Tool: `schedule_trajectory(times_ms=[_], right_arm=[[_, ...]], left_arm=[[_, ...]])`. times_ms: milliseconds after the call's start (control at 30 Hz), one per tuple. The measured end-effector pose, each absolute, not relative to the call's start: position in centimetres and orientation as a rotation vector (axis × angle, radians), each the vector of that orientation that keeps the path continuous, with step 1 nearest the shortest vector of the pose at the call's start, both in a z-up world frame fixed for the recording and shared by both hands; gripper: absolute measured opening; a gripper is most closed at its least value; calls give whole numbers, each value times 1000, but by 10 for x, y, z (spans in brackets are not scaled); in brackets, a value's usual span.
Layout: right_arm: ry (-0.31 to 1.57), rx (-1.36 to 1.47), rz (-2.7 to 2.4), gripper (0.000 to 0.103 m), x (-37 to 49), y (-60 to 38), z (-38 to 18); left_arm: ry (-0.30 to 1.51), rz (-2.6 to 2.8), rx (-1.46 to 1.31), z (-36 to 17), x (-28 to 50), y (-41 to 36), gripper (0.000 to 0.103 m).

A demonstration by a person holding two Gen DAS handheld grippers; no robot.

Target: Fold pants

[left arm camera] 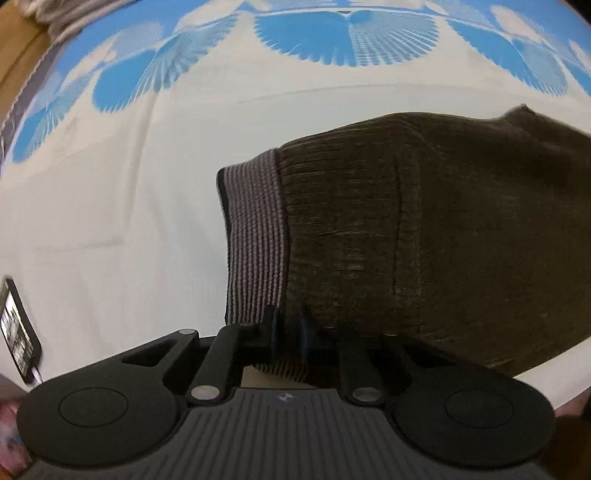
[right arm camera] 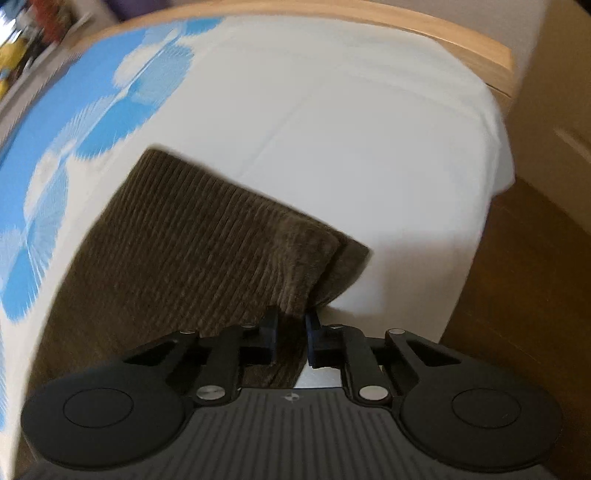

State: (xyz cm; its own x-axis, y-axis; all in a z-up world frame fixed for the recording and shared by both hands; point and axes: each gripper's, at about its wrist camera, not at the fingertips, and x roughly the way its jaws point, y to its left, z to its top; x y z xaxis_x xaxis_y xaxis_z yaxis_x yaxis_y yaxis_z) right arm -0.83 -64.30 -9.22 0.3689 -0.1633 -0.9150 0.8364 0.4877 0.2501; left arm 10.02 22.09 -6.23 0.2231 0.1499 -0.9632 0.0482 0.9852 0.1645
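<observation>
Dark brown corduroy pants [left arm camera: 424,229] lie folded on a bed sheet, with a grey ribbed waistband [left arm camera: 255,236] at their left end. My left gripper [left arm camera: 288,325] is shut on the near edge of the pants, right at the waistband seam. In the right wrist view the pants [right arm camera: 192,251] stretch away to the upper left, with a folded corner [right arm camera: 347,258] on the right. My right gripper [right arm camera: 291,325] is shut on the near edge of the pants by that corner.
The sheet is white [left arm camera: 110,221] with blue fan prints [left arm camera: 347,37] further off. A phone [left arm camera: 18,328] lies at the sheet's left edge. A wooden bed frame [right arm camera: 443,29] and wooden floor [right arm camera: 524,295] lie beyond the bed's right side.
</observation>
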Motion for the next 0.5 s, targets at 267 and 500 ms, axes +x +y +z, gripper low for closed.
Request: schedule_trajectory(times_ms=[267, 500], right_arm=[[995, 802, -742, 24, -7, -646, -95], [895, 880, -786, 48, -24, -665, -94]], left_arm=[[1114, 37, -43, -15, 117, 214, 17], [1294, 155, 110, -68, 145, 201, 31]])
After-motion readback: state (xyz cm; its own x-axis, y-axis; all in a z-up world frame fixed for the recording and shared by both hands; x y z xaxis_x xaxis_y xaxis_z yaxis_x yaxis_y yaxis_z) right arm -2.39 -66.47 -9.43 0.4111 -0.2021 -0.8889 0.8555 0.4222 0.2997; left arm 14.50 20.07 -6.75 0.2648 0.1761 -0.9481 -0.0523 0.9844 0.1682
